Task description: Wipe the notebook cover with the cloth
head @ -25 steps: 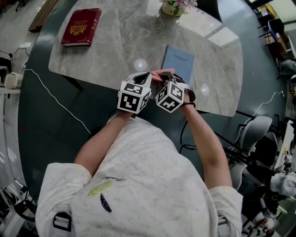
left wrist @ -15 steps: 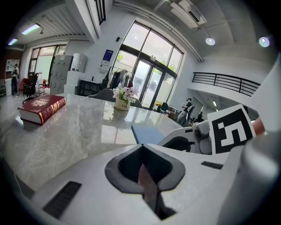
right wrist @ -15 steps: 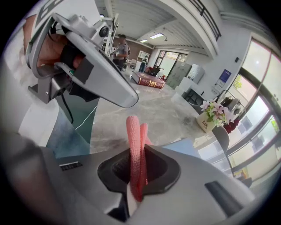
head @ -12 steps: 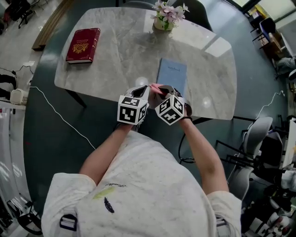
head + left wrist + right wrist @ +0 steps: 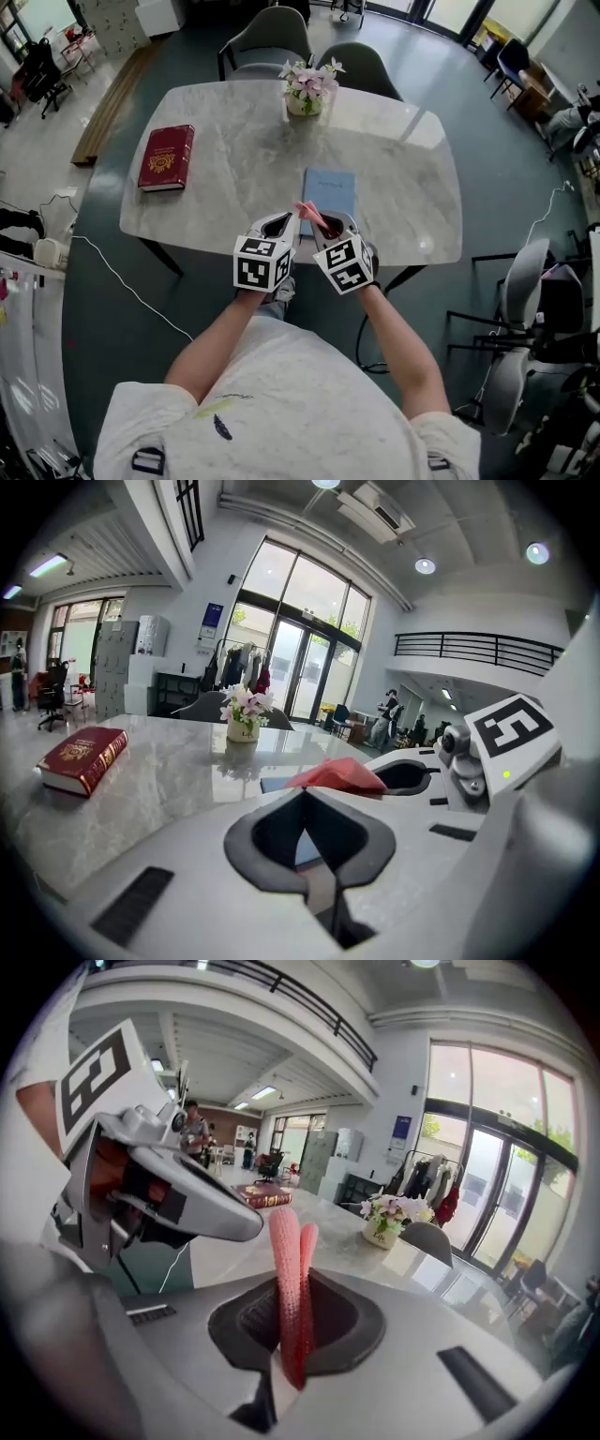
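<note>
The light blue notebook (image 5: 330,190) lies flat on the marble table (image 5: 234,178), just beyond both grippers. My right gripper (image 5: 324,225) is shut on a pink cloth (image 5: 310,216), which sticks up from its jaws toward the notebook's near edge. In the right gripper view the cloth (image 5: 287,1269) stands folded and upright between the jaws. My left gripper (image 5: 283,223) is close beside it on the left, shut with nothing in it. From the left gripper view the cloth (image 5: 334,774) shows over a strip of the notebook (image 5: 277,784).
A dark red book (image 5: 166,157) lies at the table's left end. A vase of flowers (image 5: 307,90) stands at the far edge, with two chairs (image 5: 272,42) behind it. Office chairs (image 5: 520,281) stand on the floor to the right.
The head view has pulled back, so more of the table shows and the grippers sit lower in frame. Both grippers stay together at the near edge, the cloth still held.
</note>
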A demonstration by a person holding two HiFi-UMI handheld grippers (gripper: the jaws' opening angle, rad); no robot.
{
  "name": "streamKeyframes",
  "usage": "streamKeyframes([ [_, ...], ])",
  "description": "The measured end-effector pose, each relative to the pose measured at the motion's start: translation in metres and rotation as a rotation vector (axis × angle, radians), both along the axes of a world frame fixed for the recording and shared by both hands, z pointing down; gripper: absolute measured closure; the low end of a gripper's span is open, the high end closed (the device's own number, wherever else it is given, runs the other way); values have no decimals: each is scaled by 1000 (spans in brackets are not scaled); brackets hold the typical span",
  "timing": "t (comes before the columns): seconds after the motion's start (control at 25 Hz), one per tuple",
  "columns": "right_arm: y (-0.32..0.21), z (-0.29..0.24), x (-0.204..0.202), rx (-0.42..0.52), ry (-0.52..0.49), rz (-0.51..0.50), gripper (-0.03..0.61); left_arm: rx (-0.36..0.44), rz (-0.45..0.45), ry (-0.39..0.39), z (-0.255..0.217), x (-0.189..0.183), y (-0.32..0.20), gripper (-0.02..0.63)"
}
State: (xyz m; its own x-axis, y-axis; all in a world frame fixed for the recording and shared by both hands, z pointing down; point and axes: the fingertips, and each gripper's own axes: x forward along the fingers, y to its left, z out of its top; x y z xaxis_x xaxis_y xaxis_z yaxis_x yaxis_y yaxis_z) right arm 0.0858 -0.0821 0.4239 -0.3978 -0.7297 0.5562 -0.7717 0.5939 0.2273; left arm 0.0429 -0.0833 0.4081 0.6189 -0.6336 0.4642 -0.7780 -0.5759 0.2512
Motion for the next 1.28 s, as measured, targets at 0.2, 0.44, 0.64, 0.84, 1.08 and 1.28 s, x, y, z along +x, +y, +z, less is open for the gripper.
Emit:
streamKeyframes([
  [0.2,4,-37,14,66,-110,73,563,32,35,-14,-17,12,8,607],
  [0.44,16,-75,37,156,-220,176,563,79,81,-42,-39,29,21,607],
  [0.64,30,-93,54,178,-302,243,563,116,96,-36,-55,41,29,607],
  [0.84,41,-106,64,193,-350,279,563,135,99,-27,-62,48,35,607],
  [1.08,57,-107,62,198,-384,271,563,142,114,-3,-67,53,50,607],
  [1.28,62,-103,66,191,-363,291,563,147,125,-10,-67,53,55,607],
])
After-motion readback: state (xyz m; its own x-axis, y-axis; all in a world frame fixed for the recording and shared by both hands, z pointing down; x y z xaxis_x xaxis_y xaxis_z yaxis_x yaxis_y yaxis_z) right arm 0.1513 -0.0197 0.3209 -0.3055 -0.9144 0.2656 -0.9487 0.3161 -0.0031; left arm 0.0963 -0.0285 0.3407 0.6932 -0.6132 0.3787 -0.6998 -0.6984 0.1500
